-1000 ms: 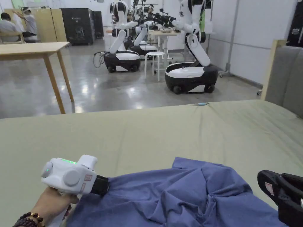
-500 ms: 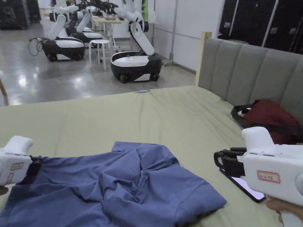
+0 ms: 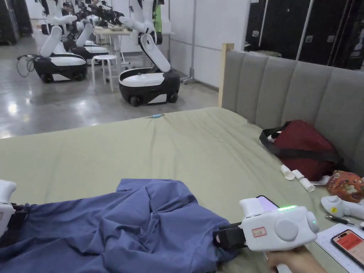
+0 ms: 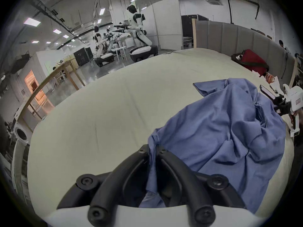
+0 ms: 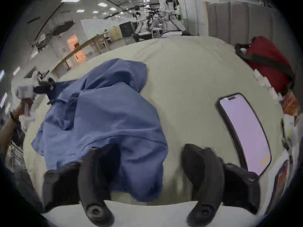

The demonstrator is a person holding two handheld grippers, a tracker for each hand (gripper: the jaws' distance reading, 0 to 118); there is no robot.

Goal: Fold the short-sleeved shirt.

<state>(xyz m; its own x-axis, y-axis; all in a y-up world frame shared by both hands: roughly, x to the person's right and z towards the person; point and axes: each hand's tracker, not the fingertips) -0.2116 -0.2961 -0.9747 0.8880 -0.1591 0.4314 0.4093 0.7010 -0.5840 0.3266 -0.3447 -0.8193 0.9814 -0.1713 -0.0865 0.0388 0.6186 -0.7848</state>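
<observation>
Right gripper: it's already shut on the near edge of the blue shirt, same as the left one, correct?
Not quite. The right gripper is open, its jaws spread wide over the blue shirt's edge, as the right gripper view shows. The left gripper is indeed shut on the shirt.

The left gripper [image 4: 152, 150] has its two black jaws closed on an edge of the blue shirt [image 4: 221, 142] — cloth runs down between them. The shirt lies crumpled on the pale green bed [image 4: 114, 109]. At its far side the right gripper [image 4: 278, 105] sits at the cloth's edge — a red bag [image 4: 253, 63] rests by the grey headboard [image 4: 229, 34].
</observation>
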